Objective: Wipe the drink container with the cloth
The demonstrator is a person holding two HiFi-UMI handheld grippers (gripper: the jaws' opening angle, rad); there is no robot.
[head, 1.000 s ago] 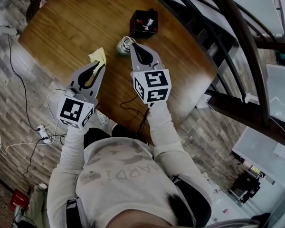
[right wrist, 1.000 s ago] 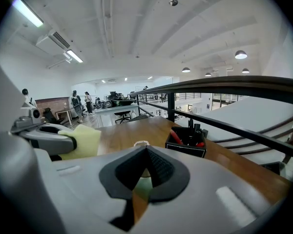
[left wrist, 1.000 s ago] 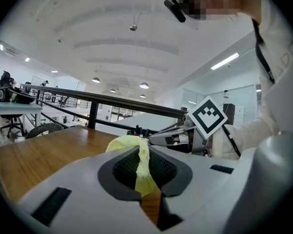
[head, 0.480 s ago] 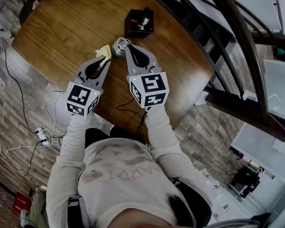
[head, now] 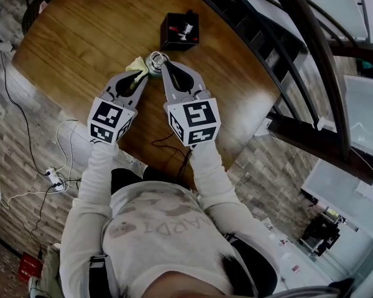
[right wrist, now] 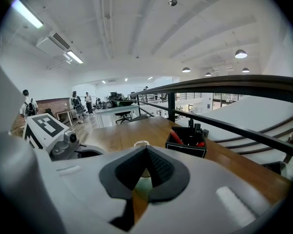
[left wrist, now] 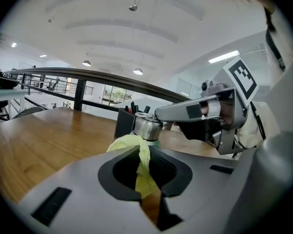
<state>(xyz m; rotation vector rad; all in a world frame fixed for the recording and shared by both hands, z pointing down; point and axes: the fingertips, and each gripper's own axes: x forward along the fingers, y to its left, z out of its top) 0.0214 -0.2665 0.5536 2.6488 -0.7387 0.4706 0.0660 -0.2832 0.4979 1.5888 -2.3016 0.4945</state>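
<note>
on the left side of the round brown wooden table [head: 81,36], the left gripper [head: 138,76] reaches forward with its marker cube towards the person. its jaws are closed on a pale yellow crumpled cloth [left wrist: 138,152]; the left gripper view shows the fabric pinched in the slot and bunched up past the tips. the bunched end of the cloth lies against the near side of the small drink container with a greenish body and a silver metal lid [left wrist: 146,127]. the container stands upright on the table, near the edge closest to the person and between the two gripper tips. to its right, the right gripper [head: 162,66] has its jaws together at the tips, which sit at the container's lid; whether they pinch any part of it cannot be confirmed. beyond the container, apart from it, stands a black square pen holder [head: 179,31] with red and dark pens.
</note>
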